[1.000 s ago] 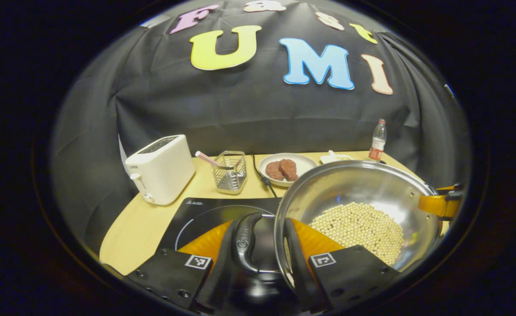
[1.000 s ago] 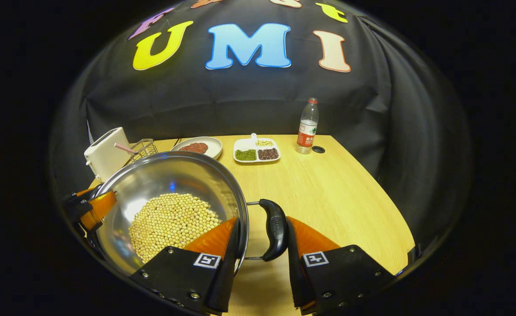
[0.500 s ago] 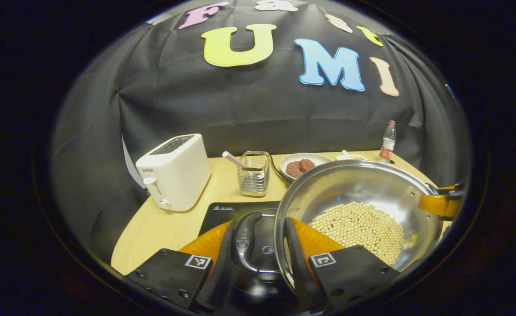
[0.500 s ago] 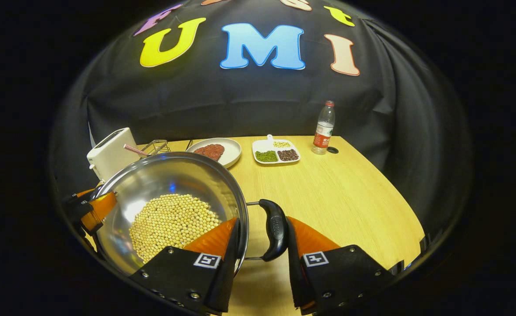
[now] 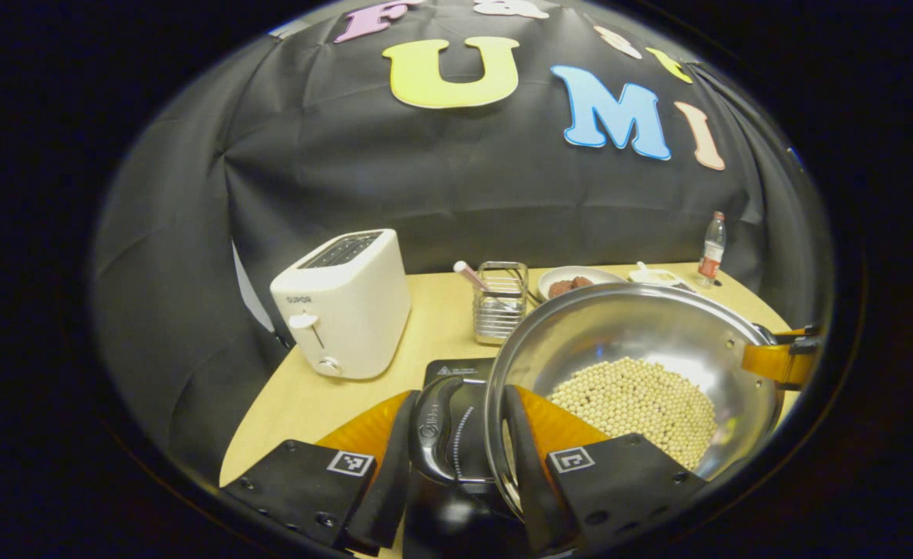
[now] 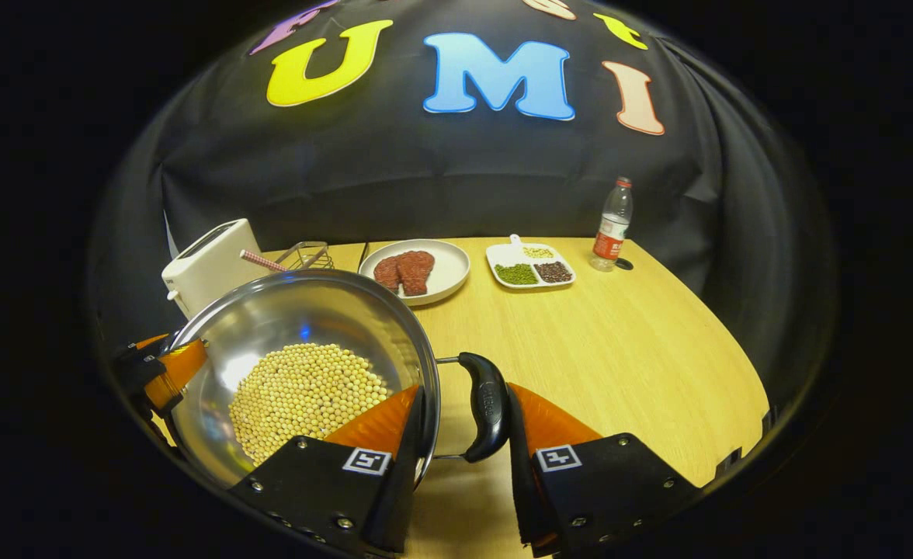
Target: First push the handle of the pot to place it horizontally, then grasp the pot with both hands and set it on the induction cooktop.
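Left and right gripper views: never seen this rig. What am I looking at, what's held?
No robot arm here: a person holds a two-finger gripper in each hand, and a fisheye camera rides on each, looking along its fingers. In the left gripper view, the left gripper clamps one black handle of the steel pot. In the right gripper view, the right gripper clamps the opposite handle. The pot holds pale beans. Below the left handle lies the black cooktop. Also on the wooden table: a white toaster, a wire basket, a plate of meat patties, a divided dish of beans and a water bottle.
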Demonstrator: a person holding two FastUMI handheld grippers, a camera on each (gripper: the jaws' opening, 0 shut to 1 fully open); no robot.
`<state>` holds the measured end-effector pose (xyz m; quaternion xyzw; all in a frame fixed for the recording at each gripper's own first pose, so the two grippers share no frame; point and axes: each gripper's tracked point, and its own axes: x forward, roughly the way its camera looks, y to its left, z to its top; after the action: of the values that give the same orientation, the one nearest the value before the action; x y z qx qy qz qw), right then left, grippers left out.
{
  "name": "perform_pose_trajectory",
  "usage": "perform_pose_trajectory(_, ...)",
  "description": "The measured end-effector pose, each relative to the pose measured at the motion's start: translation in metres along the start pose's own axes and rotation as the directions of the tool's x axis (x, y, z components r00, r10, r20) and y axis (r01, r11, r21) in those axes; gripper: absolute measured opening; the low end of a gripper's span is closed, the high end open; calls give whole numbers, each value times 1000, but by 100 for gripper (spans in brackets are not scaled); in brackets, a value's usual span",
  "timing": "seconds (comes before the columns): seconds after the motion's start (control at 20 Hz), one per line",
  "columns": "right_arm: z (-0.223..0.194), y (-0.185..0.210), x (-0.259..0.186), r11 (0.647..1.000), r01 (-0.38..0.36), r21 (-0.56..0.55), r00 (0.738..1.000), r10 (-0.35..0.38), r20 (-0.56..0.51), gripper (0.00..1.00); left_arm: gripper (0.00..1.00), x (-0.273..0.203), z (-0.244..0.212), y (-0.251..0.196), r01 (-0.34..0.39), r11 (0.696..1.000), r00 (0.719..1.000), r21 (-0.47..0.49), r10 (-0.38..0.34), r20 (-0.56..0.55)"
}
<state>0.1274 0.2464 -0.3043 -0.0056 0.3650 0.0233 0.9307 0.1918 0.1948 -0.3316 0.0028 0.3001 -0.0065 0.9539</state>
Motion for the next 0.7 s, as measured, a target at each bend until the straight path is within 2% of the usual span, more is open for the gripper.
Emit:
perform_pose_trajectory(0.2, -1, 19, 7, 1000, -13, -3, 1000, 13, 7, 53, 68, 8, -6, 19, -17, 1000, 1000, -5, 17, -5)
perform_pose_trajectory(0.25, -3, 23, 10, 1000, -19, -6, 1000, 19, 1, 54, 72, 9, -8, 22, -23, 1000, 1000, -9, 23, -6)
perform_pose_trajectory(0.4, -1, 32, 12, 999, -32, -10, 999, 32, 6, 53, 64, 12, -13, 30, -38, 999, 999, -6, 38, -14)
perform_pose_trajectory(0.45, -1, 34, 13, 999, -35, -12, 999, 35, 11, 53, 68, 11, -12, 32, -40, 999, 999, -3, 40, -10)
perform_pose_trajectory(0.5, -1, 35, 14, 999, -40, -13, 999, 40, 12, 53, 64, 12, -12, 33, -42, 999, 999, -2, 42, -9)
perform_pose_trajectory(0.55, 0, 36, 14, 999, -47, -10, 999, 47, 17, 54, 72, 11, -13, 34, -45, 999, 999, -8, 45, -3)
perform_pose_trajectory(0.6, 0, 38, 13, 998, -69, -4, 997, 69, 19, 53, 66, 10, -15, 37, -57, 998, 998, -16, 57, -5)
perform_pose_trajectory(0.65, 2, 40, 12, 996, -86, 0, 996, 86, 27, 56, 72, 7, -13, 39, -80, 997, 997, -13, 80, 6)
perform_pose_trajectory(0.7, 8, 37, 4, 996, -95, -4, 994, 95, 48, 65, 81, 3, -5, 39, -95, 996, 995, -2, 95, 32)
